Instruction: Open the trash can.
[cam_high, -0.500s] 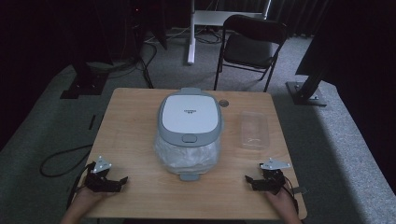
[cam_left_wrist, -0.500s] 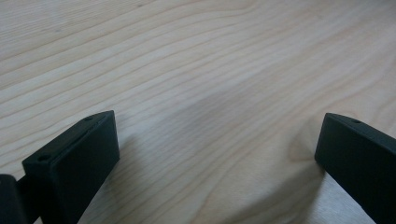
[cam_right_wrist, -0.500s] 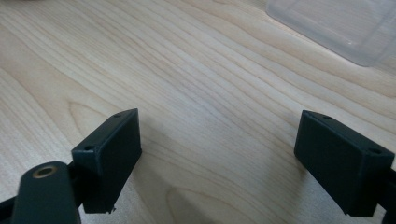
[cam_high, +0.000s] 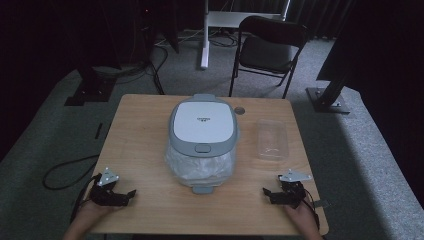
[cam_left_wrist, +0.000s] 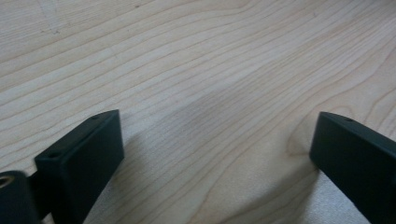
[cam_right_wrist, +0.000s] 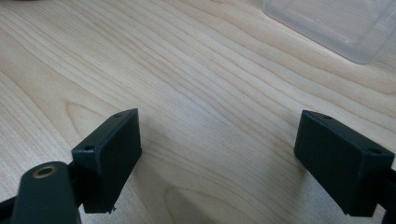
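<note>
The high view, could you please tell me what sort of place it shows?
Probably a recording studio or lab: a lone wooden table on grey carpet, dark curtains behind, metal stand bases and a folding chair.

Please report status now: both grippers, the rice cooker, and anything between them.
Left gripper open, empty, near table edge. Right gripper open, empty. Rice cooker lid shut, plastic wrap at its front. Clear container stands ahead of the right gripper.

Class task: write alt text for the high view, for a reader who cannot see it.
A grey-and-white rice cooker with its lid shut sits mid-table on crumpled plastic, a clear plastic tub to its right. At the wooden table's near corners, the left claw and right claw rest open.
</note>
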